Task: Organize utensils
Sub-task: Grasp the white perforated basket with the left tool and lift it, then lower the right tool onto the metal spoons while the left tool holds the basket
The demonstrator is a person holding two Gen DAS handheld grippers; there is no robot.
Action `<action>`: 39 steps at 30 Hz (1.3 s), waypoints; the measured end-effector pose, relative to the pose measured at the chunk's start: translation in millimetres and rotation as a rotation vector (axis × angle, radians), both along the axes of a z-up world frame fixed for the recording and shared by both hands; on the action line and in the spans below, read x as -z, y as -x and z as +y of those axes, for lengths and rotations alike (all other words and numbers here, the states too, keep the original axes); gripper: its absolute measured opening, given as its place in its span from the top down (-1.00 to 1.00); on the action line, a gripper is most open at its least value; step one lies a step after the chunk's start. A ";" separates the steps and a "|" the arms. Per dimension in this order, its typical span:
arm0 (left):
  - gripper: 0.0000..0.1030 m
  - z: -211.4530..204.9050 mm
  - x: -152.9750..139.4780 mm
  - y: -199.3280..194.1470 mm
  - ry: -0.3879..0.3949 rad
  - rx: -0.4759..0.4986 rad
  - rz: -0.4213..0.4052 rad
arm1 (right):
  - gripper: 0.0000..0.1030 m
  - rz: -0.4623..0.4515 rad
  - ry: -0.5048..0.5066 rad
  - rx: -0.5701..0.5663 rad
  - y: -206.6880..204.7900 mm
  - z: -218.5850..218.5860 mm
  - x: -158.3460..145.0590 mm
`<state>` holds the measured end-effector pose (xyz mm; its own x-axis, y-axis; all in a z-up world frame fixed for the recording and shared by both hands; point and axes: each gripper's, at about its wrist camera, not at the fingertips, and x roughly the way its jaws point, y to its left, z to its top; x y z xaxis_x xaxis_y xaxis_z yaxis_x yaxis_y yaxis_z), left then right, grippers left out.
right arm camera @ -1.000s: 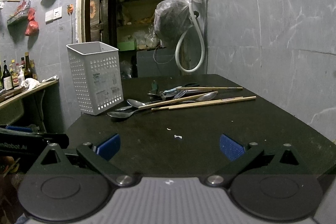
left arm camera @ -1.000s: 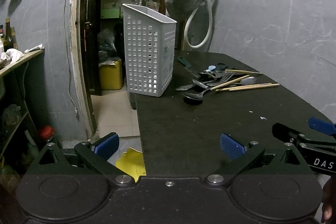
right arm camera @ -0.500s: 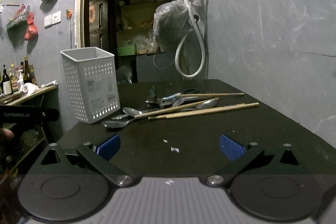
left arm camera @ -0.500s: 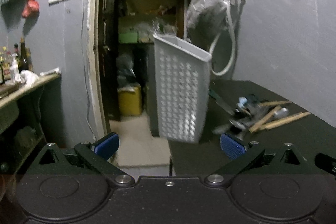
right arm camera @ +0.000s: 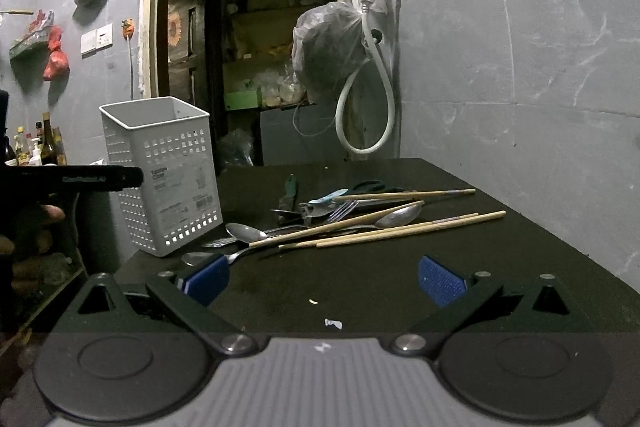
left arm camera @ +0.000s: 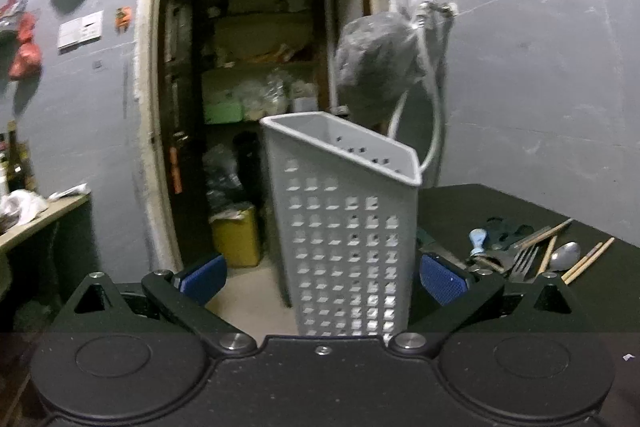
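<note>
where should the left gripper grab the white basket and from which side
Probably the top rim of the white basket, pinching one thin wall from above at the corner nearest the left gripper. The body looks about as wide as the open jaws, so spanning it seems doubtful, while the open top leaves the wall free. The basket stands upright at the table's corner.

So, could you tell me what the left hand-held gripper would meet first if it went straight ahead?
The left hand-held gripper, open, points at the white perforated basket, whose side fills the gap between its fingers. It would likely meet that wall first, though depth is unclear.

Hanging bag (right arm camera: 326,47), hose (right arm camera: 366,115), perhaps bottles (right arm camera: 48,145).
</note>
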<state>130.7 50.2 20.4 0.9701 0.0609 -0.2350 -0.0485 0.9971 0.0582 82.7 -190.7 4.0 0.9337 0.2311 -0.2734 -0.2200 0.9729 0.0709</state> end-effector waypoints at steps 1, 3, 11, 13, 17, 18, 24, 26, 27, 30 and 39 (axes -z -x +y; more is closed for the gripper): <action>-0.99 -1.0 1.8 -3.2 -0.001 0.019 -0.001 | -1.00 0.009 0.001 -0.001 -1.8 0.1 0.1; -0.99 -2.8 2.4 -10.6 -0.001 0.046 0.006 | -1.00 0.022 -0.001 -0.004 -3.3 0.6 0.9; -0.99 -2.3 4.2 -31.6 0.049 0.046 0.017 | -1.00 0.033 0.011 0.010 -3.4 3.5 3.0; -0.97 -2.0 4.0 -32.2 0.062 0.049 0.016 | -1.00 0.034 0.017 0.010 -3.8 4.5 2.1; -0.85 -2.6 4.2 -32.5 0.071 0.047 0.017 | -1.00 0.035 0.017 0.012 -3.6 4.7 1.9; -0.82 -2.7 4.1 -33.1 0.072 0.048 0.021 | -1.00 0.035 0.016 0.013 -3.6 4.5 2.0; -0.57 -2.3 4.8 -37.2 0.085 0.038 0.038 | -1.00 0.030 0.017 0.017 -3.4 4.8 2.4; -0.56 -1.7 5.1 -36.9 0.089 0.032 0.038 | -1.00 0.027 0.019 0.018 -2.9 5.4 2.4; -0.56 -2.2 5.1 -36.7 0.088 0.027 0.038 | -1.00 0.026 0.021 0.020 -2.5 5.8 2.4; -0.56 -3.1 4.5 -34.7 0.089 0.022 0.038 | -1.00 0.018 0.035 0.022 -1.2 6.7 1.9; -0.56 -7.7 0.3 -17.4 0.104 -0.005 0.050 | -1.00 -0.020 0.121 0.040 -0.9 7.8 -3.0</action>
